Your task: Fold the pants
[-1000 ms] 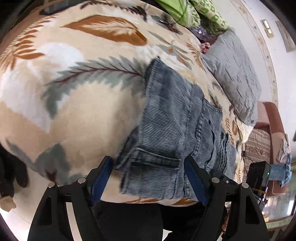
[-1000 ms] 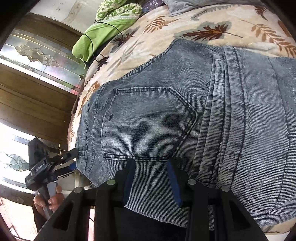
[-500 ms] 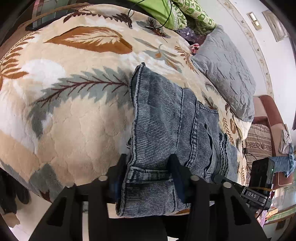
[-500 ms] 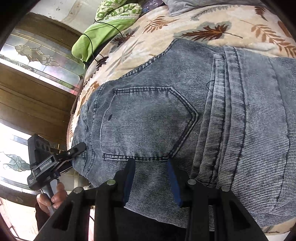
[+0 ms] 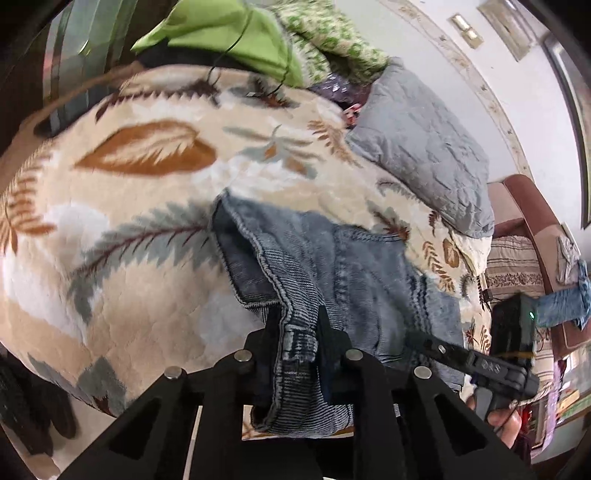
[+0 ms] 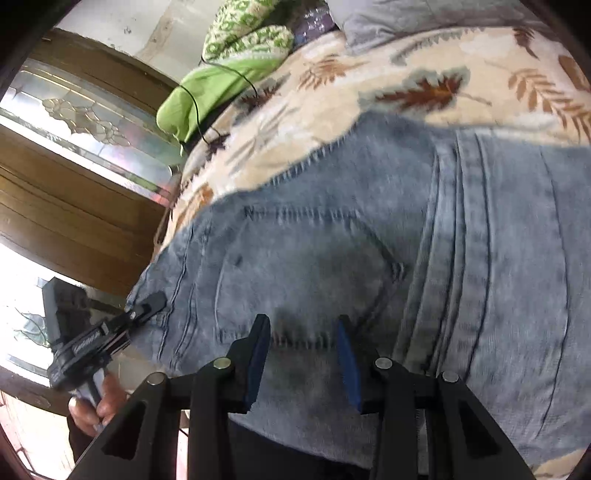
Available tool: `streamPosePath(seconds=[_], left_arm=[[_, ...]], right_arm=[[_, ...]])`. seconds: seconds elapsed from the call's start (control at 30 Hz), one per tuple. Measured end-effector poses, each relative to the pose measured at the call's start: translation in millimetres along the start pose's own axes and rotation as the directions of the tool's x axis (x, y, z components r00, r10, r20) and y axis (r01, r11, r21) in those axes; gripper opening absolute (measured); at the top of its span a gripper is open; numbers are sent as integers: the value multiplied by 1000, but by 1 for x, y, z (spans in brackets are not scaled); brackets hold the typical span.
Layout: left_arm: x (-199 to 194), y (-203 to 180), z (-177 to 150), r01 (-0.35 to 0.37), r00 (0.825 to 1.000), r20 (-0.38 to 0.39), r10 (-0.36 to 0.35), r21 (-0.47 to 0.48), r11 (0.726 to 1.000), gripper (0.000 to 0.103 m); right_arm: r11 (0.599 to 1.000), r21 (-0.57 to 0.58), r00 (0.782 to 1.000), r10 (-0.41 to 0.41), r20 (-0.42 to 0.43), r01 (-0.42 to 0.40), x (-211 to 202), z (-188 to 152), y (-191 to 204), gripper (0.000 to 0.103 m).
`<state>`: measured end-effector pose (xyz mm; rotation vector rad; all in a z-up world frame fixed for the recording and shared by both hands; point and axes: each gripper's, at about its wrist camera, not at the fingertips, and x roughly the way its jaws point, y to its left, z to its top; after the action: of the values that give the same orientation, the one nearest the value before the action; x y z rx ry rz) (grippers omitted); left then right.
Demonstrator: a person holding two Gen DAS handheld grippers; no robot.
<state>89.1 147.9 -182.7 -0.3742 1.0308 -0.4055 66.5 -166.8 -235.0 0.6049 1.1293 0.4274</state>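
Observation:
Faded blue jeans lie folded on a leaf-patterned blanket, back pocket up in the right wrist view. My left gripper is closing, and its pads pinch the near left corner of the jeans, which hangs lifted off the blanket with denim drooping below the fingers. That gripper also shows from the side, clamped on the same corner. My right gripper stands partly open over flat denim just below the pocket seam, with no fold pinched between its pads.
A grey pillow and green cloths with a thin cable lie at the blanket's far end. A wooden window frame stands to the left. A brown sofa is at the right. A hand holds the left gripper's handle.
The left gripper's jaws went from wide apart to pinched on the jeans corner and rose, pulling that corner up off the blanket. The right gripper stayed where it was.

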Motion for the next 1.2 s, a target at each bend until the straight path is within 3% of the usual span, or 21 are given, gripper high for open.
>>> streamPosePath(seconds=[0.1,0.17,0.3,0.5,0.67,0.8,0.93,1.07,1.17,1.2], left_arm=[[-7,-17,4,-11,1000,16,11,33,999,17],[-12,-32,7,-13,1000,25,11,58,998,17],[-22,-64,11,-25,999,42,20,121,992,17],[-26,-141,12,-40,999,46,29,262,964,17],[-15,-211,4,-13,1000,20,6,385,923,17],[21,-277,-16,52,998,-50,-32,484,874,17],[78,-328,-44,143,985,-161,-66,536,832,19],[131,-351,-70,267,941,-322,-102,524,809,30],[128,-349,-69,295,932,-340,-128,505,811,32],[118,-344,-63,289,940,-314,-136,516,806,34]], right_arm=[[1000,14,1000,8,16,-8,5,14,-1,40],[999,17,999,-31,-43,32,23,19,-3,40],[1000,29,997,6,-83,-3,26,28,-8,40],[989,69,991,132,-22,-130,-7,22,-26,40],[976,100,974,180,137,-194,-71,16,-65,40],[973,160,955,118,273,-166,-134,7,-117,40],[952,265,926,43,376,-152,-186,-10,-177,40],[911,390,907,-46,419,-134,-216,-31,-230,39],[894,433,906,-88,414,-111,-227,-43,-250,39],[892,439,906,-92,412,-109,-229,-45,-254,39]])
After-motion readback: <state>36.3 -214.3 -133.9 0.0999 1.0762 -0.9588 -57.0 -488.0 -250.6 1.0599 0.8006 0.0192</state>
